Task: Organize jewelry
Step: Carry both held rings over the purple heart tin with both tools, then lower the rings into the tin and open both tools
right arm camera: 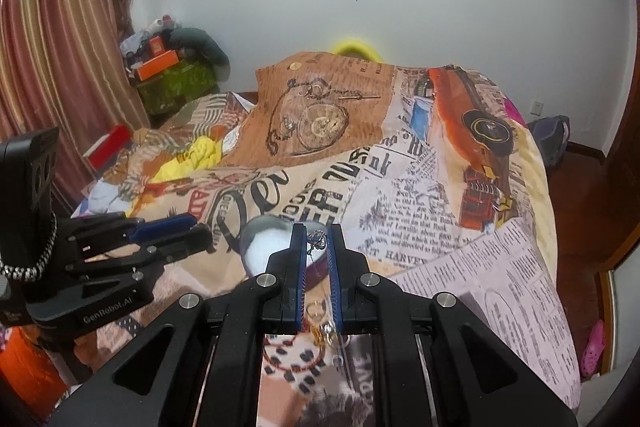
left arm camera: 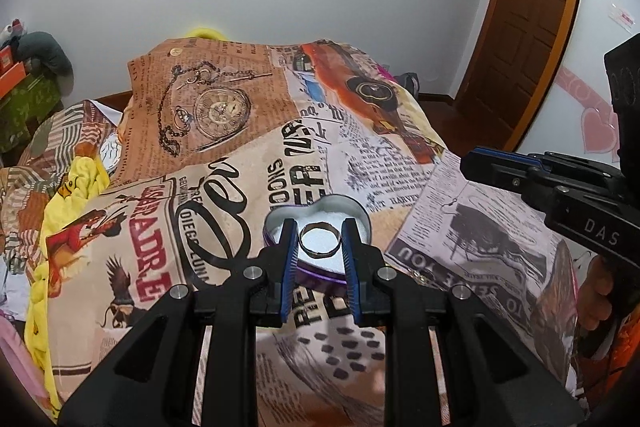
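A heart-shaped purple tin point(left arm camera: 318, 277) with a white lining lies on the printed bed cover; it also shows in the right wrist view point(right arm camera: 260, 247). My left gripper point(left arm camera: 319, 241) is shut on a silver ring point(left arm camera: 320, 242) and holds it over the tin. My right gripper point(right arm camera: 317, 239) is shut on a thin silver necklace point(right arm camera: 317, 239) whose chain hangs down between the fingers, just at the tin's right side. A red bead bracelet point(right arm camera: 294, 357) and other small jewelry point(right arm camera: 324, 333) lie on the cover below the right gripper.
The bed cover point(left arm camera: 360, 155) with newspaper print fills both views. A yellow cloth point(left arm camera: 72, 195) lies at the left. Boxes and clutter point(right arm camera: 168, 71) stand at the far left by the curtain. A wooden door point(left arm camera: 532, 27) is at the right.
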Demonstrator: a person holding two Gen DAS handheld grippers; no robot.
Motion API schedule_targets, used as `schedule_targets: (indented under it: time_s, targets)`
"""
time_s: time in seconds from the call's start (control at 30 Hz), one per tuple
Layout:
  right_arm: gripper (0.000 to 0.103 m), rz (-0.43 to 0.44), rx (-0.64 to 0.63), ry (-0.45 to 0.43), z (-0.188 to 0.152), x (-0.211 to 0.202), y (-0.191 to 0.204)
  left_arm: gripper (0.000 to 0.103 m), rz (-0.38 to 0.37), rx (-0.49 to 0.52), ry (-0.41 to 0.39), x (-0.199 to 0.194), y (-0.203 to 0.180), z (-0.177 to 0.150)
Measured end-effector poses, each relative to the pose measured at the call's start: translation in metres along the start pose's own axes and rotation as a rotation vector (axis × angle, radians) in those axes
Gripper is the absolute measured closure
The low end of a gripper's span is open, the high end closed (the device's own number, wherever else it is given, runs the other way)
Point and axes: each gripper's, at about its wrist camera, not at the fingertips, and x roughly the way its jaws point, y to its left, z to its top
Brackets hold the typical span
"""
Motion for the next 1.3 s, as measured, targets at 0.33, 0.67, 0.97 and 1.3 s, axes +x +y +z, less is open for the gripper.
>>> schedule_targets:
  time_s: [0.33,0.67,0.97,1.3]
  targets:
    - [0.094,0.018,-0.021,0.034,0.007,0.032,0.005,0.082,-0.002,-0.022,0.012,0.023,0.009,0.007]
    - [0.094,0.068,0.003,0.144,0.003,0.076,0.0,0.082,-0.012,-0.029,0.052,0.049,0.013,0.004]
    - [0.094,0.074,-0.02,0.21,-0.005,0.097,0.002,0.082,-0.041,-0.032,0.109,0.069,0.014,-0.003]
    - [0.094,0.086,-0.021,0.254,-0.011,0.109,0.003,0.082,-0.049,-0.05,0.125,0.071,0.018,-0.006]
